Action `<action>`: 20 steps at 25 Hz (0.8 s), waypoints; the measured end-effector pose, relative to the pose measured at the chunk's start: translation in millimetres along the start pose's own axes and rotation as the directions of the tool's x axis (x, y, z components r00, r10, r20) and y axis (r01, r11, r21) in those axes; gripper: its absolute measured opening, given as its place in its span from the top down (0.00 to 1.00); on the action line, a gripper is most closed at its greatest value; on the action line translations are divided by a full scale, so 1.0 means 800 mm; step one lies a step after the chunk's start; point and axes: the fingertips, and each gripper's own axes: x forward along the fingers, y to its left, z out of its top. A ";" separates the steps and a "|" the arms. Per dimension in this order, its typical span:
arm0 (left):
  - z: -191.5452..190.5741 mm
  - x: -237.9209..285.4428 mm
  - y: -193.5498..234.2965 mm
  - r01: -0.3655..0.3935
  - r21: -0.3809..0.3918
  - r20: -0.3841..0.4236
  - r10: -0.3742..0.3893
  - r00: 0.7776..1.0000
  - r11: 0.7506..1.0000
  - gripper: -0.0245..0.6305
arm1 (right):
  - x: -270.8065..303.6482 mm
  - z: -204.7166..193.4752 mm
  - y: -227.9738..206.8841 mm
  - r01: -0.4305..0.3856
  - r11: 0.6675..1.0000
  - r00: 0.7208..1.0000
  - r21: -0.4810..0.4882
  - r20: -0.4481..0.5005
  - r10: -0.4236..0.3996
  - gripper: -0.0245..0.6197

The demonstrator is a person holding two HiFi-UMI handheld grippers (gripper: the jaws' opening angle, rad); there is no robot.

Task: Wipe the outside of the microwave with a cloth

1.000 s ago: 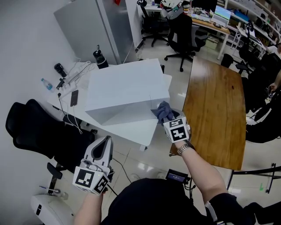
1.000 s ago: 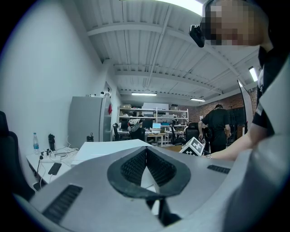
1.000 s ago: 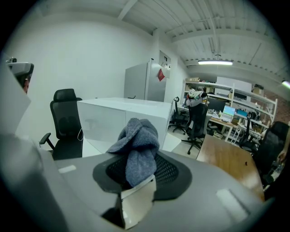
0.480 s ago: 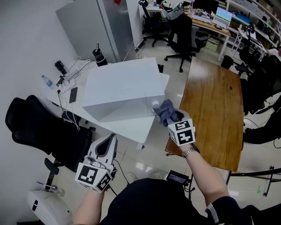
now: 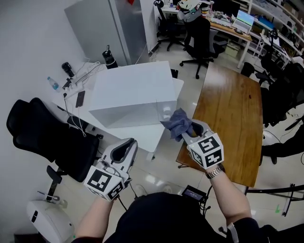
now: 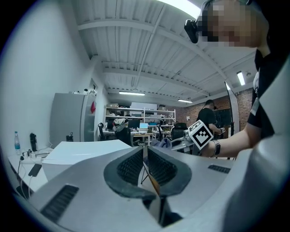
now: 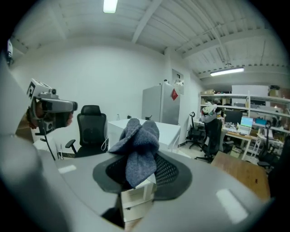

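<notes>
White bench, microwave on it, cloth by its near corner.
My right fingers pinch the bunched cloth; left fingers sit closed, empty. A hard drag could tug it loose.

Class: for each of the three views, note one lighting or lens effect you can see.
Head view: glossy floor tiles show bright glare spots, and the microwave top looks washed out. Left gripper view: fisheye circle with black corners; a mosaic patch hides a face. Right gripper view: the ceiling lamp blows out, while the grey cloth is sharp.
</notes>
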 end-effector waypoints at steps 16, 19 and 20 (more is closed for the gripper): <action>-0.008 0.026 -0.095 0.376 0.066 -0.088 -0.370 0.925 0.924 0.57 | -0.079 0.070 0.150 -0.503 0.803 0.825 -0.319 0.100 0.556 0.77; -0.008 0.023 -0.104 0.413 0.048 -0.098 -0.407 0.908 0.910 0.57 | -0.085 0.078 0.164 -0.544 0.761 0.789 -0.354 0.092 0.607 0.76; -0.008 0.022 -0.106 0.421 0.043 -0.097 -0.416 0.904 0.906 0.57 | -0.087 0.079 0.168 -0.556 0.747 0.778 -0.365 0.088 0.622 0.76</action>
